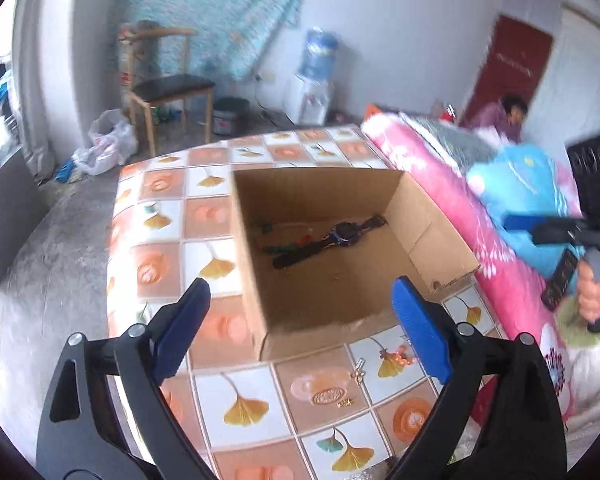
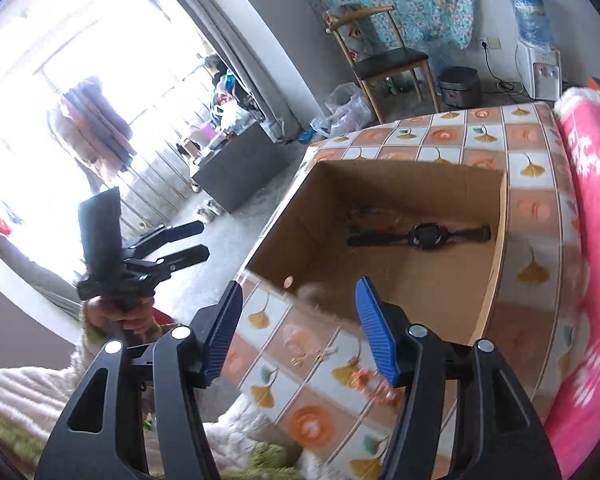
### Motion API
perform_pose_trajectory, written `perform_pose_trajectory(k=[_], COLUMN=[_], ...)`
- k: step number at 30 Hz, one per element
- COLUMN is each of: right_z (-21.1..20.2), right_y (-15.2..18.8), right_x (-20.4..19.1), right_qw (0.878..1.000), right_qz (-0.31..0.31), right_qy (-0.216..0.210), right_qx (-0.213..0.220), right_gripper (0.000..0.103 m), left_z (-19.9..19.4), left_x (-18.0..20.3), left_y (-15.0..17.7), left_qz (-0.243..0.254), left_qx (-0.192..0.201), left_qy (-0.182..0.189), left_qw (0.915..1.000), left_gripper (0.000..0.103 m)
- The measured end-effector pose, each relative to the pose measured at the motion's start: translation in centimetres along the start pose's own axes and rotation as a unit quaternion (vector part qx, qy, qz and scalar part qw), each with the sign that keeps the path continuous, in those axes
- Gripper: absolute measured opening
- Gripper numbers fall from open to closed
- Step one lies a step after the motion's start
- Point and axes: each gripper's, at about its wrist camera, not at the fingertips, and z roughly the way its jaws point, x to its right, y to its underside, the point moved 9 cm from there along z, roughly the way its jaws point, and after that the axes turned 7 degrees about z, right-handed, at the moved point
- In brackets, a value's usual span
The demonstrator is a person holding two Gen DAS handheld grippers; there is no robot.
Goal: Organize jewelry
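Ahead of both my grippers, on the tiled table [image 1: 236, 384], stands the open box [image 1: 332, 248], and it already has part of the job in it. A dark watch [image 1: 342, 236] lies flat on its floor toward the far wall, with a beaded string [image 1: 284, 236] beside it, blurred; a few tiny gold specks sit nearer me, too small to name.

My left gripper [image 1: 300, 320] hangs over the near edge of the box, jaws spread wide with nothing between the pads. My right gripper [image 2: 300, 332] hangs over the near corner, jaws also apart and empty.

What is left lies on the table between me and the box. Just under my left gripper's right finger is a cluster of orange beads [image 1: 400, 354]. Beside it is a small silver piece [image 1: 359, 370], then an oval gold piece [image 1: 327, 397] and a little gold bit [image 1: 345, 403] touching or nearly so. I judge the sorting roughly half done, with these small pieces yet to go in.
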Motion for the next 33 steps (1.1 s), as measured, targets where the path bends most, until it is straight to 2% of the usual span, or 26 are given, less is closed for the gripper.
perform_pose_trajectory(k=[2, 5, 10, 14, 18, 25, 33], right_z=[0.6, 1.1, 4.8, 7.8, 9.5, 11.6, 14.2], right_y=[1.9, 5.2, 10.6, 14.3, 14.9, 13.6, 12.6], right_x=[0.6, 2.5, 6.4, 8.0, 7.5, 6.2, 6.4], right_qw=[1.000, 0.998, 0.990, 0.982, 0.982, 0.980, 0.977], right_qz=[0.014, 0.039, 0.092, 0.124, 0.094, 0.008, -0.018], right_qy=[0.005, 0.050, 0.110, 0.132, 0.156, 0.188, 0.199], right_qx=[0.006, 0.010, -0.018, -0.055, -0.059, -0.064, -0.081], right_gripper=[0.060, 0.060, 0.060, 0.060, 0.056, 0.046, 0.036], left_z=[0.3, 1.7, 5.0, 7.2, 8.1, 9.5, 9.4], left_x=[-0.4, -0.5, 0.3, 0.6, 0.9, 0.1, 0.9], left_y=[2.3, 6.0, 12.2, 15.5, 17.4, 18.1, 18.6], left_qz=[-0.024, -0.042, -0.026, -0.014, -0.006, -0.015, -0.006], left_qx=[0.001, -0.016, -0.076, -0.119, -0.133, -0.140, -0.135], left_qy=[-0.015, -0.046, -0.085, -0.093, -0.098, -0.107, -0.118], left_qw=[0.9996, 0.9979, 0.9931, 0.9885, 0.9863, 0.9841, 0.9838], left_gripper=[0.089, 0.089, 0.089, 0.089, 0.089, 0.089, 0.094])
